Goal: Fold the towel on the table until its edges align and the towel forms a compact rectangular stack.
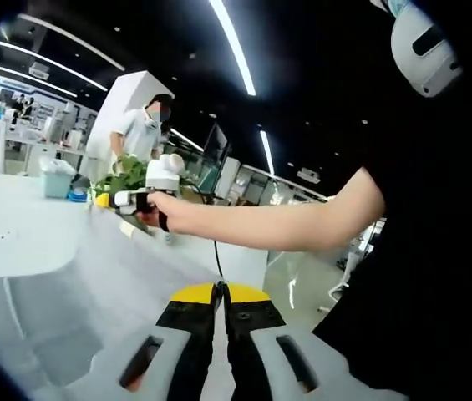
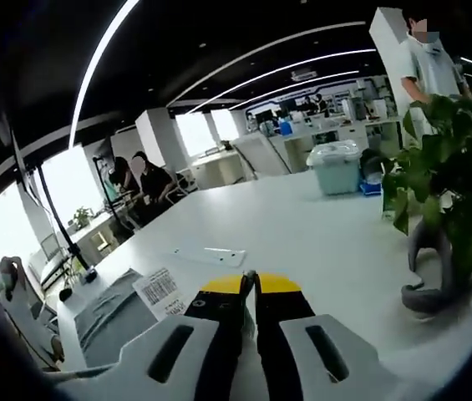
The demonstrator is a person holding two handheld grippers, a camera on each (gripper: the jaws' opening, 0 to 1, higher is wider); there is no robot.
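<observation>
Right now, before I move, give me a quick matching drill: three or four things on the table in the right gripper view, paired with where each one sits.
Things:
1. grey towel
2. lidded bin
3. potted plant
4. barcode label

Places:
A. far across the table, lid on
B. right edge of the view
C. lower left, near the table corner
D. just left of the shut jaws' yellow tips

Pairs: 1-C, 2-A, 3-B, 4-D
</observation>
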